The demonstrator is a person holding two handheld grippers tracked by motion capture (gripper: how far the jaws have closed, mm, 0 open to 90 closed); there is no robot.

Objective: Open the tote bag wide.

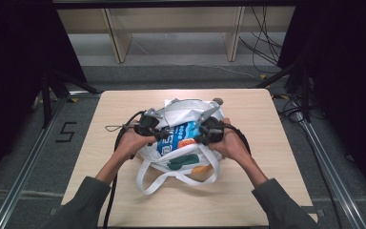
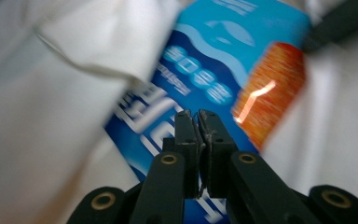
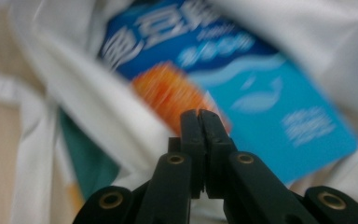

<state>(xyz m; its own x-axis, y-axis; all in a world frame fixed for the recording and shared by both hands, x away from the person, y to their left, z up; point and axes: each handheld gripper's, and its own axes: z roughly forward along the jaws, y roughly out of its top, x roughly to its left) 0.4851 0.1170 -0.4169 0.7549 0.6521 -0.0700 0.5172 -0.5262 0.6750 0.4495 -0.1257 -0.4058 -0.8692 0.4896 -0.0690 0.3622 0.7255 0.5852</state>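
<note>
We see a blue carton with an orange patch lying inside the mouth of a white tote bag at the middle of the wooden table, its long axis running from the bag's near left toward its far right. The bag's two white handles loop out toward the table's near edge. On either side of the carton, the left gripper and the right gripper hover over it with jaws pressed together and nothing between them that we can make out
</note>
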